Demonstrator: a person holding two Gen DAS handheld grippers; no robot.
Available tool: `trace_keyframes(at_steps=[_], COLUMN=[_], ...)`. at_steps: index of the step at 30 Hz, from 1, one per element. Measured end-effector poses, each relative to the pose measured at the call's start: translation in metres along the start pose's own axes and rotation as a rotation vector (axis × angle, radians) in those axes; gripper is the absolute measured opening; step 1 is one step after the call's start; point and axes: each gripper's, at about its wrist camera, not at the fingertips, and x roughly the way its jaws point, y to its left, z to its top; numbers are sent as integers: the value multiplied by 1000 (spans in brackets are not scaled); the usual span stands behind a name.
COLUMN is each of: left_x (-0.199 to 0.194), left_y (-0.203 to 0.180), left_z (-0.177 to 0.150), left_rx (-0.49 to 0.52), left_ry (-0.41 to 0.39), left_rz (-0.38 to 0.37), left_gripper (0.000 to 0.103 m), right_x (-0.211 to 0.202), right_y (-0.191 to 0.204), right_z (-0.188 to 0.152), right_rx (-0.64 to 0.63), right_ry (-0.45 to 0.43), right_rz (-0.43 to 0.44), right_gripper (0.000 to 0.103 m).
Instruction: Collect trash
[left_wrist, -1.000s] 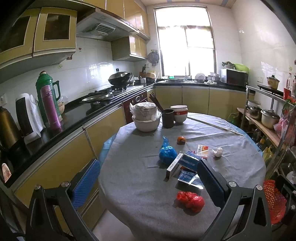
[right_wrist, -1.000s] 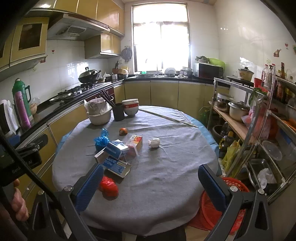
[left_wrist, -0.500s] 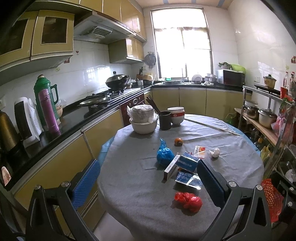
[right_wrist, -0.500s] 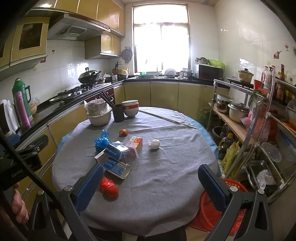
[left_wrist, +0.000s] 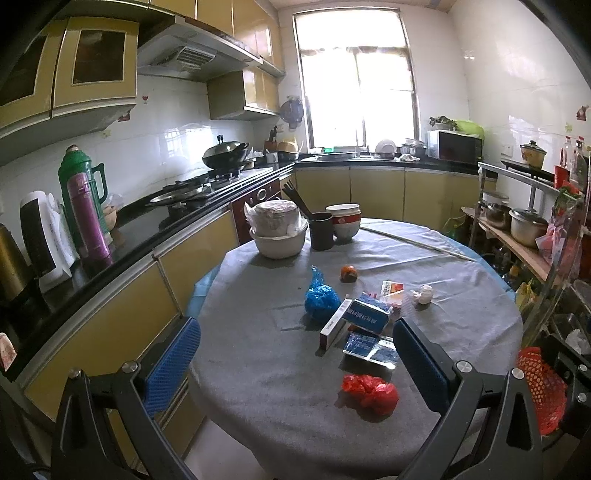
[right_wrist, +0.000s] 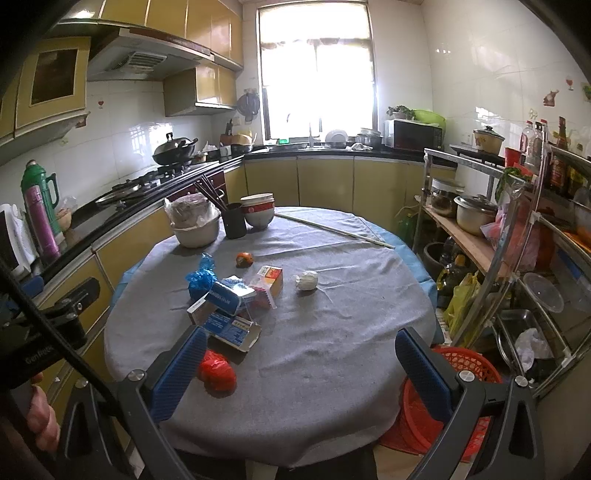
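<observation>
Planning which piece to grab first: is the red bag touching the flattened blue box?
Apart: the left wrist view shows grey cloth between the red bag and the blue box.

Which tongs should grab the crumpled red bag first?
Probably the left tongs. Open, they frame the red bag near their right finger. In the right tongs' view the bag sits behind the left finger, off to the side.
</observation>
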Motion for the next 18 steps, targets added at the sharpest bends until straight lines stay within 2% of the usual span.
trace_keyframes(at_steps=[18], left_x=[11], left_y=[-3], left_z=[-8], left_rx=[10], left_ry=[42], left_rz=[-13], left_gripper=[103], right_x=[5], right_y=[-4], right_z=[-5], right_rx=[14], right_ry=[19], right_rz=[3], right_gripper=[103])
